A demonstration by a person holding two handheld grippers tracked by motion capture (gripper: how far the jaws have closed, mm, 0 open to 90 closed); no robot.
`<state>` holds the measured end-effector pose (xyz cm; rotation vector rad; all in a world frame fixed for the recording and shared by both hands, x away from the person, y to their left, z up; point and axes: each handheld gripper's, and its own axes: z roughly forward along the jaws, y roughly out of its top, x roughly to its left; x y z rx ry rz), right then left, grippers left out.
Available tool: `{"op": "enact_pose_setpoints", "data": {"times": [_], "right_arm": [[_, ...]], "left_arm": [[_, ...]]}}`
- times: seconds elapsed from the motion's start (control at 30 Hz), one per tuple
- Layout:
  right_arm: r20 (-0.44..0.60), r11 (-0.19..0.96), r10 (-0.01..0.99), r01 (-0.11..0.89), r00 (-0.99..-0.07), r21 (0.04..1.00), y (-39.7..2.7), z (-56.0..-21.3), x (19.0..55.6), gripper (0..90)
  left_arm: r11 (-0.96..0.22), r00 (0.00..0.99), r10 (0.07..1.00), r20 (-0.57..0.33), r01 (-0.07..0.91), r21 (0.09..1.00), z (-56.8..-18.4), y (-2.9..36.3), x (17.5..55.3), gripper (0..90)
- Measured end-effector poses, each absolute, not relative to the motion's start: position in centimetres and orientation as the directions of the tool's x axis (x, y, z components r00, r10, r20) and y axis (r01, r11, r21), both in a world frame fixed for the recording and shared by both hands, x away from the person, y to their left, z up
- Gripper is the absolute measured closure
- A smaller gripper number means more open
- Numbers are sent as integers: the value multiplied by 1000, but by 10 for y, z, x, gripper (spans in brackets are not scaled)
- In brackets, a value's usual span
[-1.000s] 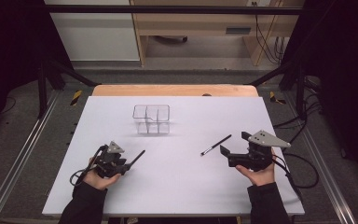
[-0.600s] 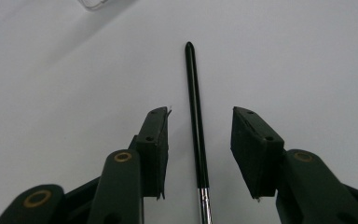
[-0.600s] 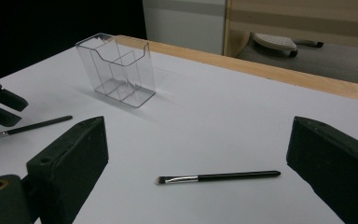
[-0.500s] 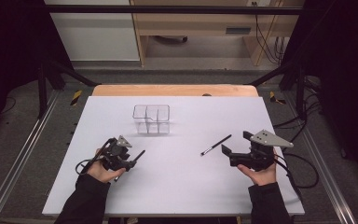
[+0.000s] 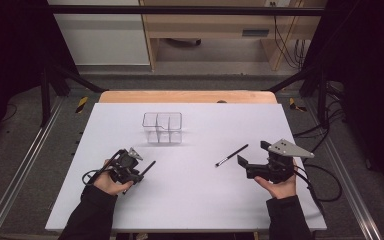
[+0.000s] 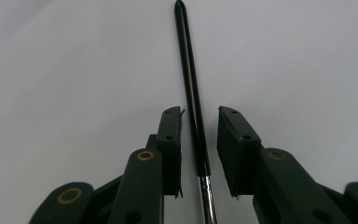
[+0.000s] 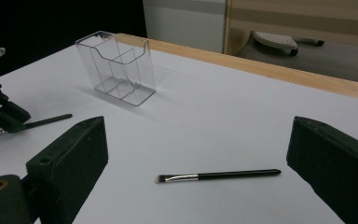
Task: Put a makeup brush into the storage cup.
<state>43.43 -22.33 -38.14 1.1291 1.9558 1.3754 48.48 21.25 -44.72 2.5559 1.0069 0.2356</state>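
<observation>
White table [image 5: 190, 200] carries everything; wooden edge on the far side. Clear plastic organizer [image 5: 162, 127], divided into compartments, stands upright beyond both tongs, nearer the left tongs' side, well apart from each.

Right tongs [image 5: 252, 157]: jaws wide apart, nothing between the pads, held low over the table. Small brush with silver ferrule [image 5: 231, 155] lies flat on the table just ahead of them, handle pointing away toward the far right, bristle end toward the person. In the right gripper view that brush [image 7: 218, 176] lies crosswise between and beyond the two jaws, touching neither.

Left tongs [image 5: 139, 175]: jaws have just been closing, with a second brush [image 6: 192, 93] running lengthwise between them. In the left gripper view the black handle sticks out ahead of the jaws, silver ferrule back between them. A thin gap shows on both sides of the handle, so the pads aren't pressing on it – not gripped yet. Brush appears to lie on the table; in the high view its handle [image 5: 149, 166] pokes out past the left tongs toward the organizer.
</observation>
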Motion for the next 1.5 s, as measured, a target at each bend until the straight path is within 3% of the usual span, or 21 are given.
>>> {"op": "enact_pose_setpoints", "data": {"times": [0.7, 1.1, 1.5], "right_arm": [[63, 159, 839, 355, -540, 921, -221, -384, 436, 54], [58, 172, 837, 361, -544, 917, -219, -387, 438, 54], [56, 172, 837, 359, -545, 917, -219, -386, 437, 54]], "left_arm": [[-659, 711, 703, -1, 653, 373, -449, 212, 486, 828], [-673, 726, 688, 11, 632, 384, -449, 212, 484, 833], [-657, 749, 661, 49, 546, 520, -428, 213, 473, 834]]}}
